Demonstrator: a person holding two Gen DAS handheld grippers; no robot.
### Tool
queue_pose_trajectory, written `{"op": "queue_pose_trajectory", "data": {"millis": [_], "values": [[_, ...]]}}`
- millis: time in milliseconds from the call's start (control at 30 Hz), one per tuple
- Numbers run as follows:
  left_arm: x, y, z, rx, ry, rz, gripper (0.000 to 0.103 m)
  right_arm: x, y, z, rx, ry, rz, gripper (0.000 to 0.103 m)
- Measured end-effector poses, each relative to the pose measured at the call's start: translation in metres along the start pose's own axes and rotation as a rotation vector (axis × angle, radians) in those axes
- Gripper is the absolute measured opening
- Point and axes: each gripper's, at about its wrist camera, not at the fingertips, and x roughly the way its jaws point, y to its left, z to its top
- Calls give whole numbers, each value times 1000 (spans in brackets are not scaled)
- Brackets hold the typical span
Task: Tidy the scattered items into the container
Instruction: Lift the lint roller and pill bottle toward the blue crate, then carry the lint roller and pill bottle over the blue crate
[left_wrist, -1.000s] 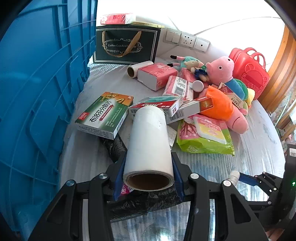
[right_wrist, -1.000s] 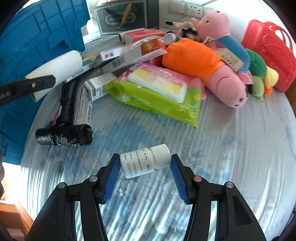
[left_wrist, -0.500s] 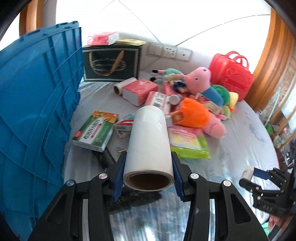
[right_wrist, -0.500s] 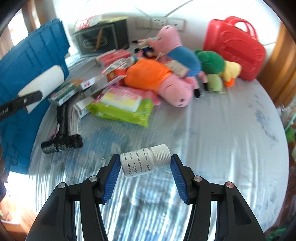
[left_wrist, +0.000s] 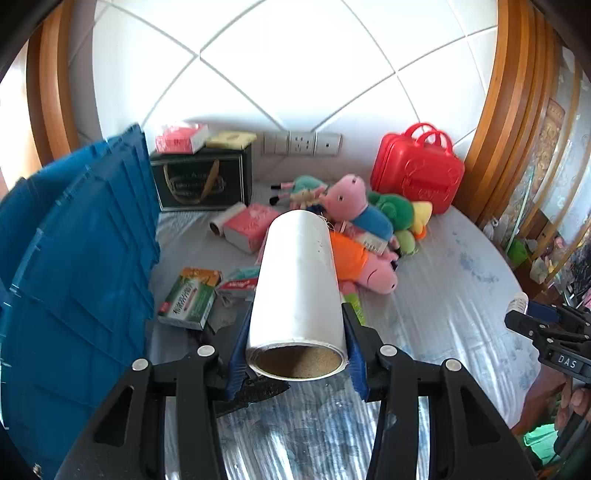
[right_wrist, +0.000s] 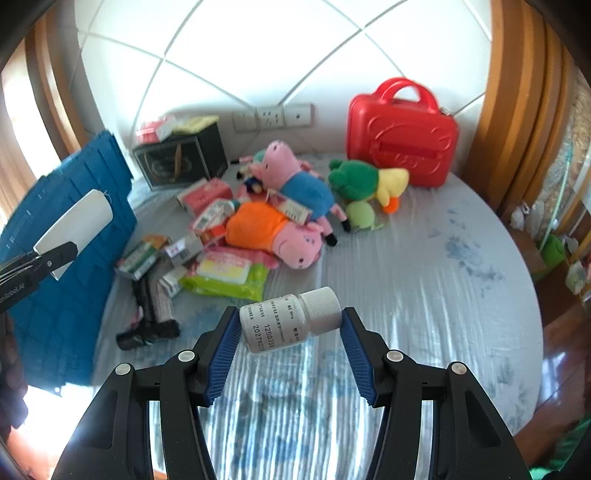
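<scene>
Left wrist: white roll (left_wrist: 297, 291) clamped lengthwise between left hand-held gripper (left_wrist: 296, 345) pads.

The small white bottle (right_wrist: 290, 319) has the numbers "1250339" and "2027" printed on its label. The black gripper (left_wrist: 565, 360) on the right side shows the white letters "DAS". Other boxes have words too small to read.

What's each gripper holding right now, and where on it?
Left gripper: white roll, clamped across its sides near the open end. Right gripper: small white bottle, pinched end to end, base and cap.
</scene>
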Motion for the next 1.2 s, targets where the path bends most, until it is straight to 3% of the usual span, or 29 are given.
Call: {"op": "queue_pose_trajectory", "data": {"millis": [467, 733, 1200], "values": [[-88, -29, 41, 65, -144, 32, 44, -95, -11, 30, 0, -122, -3, 54], [-105, -39, 50, 57, -178, 53, 44, -105, -8, 41, -43, -162, 9, 54], [-117, -48, 37, 86, -153, 133, 44, -85, -2, 31, -52, -130, 105, 54]]}}
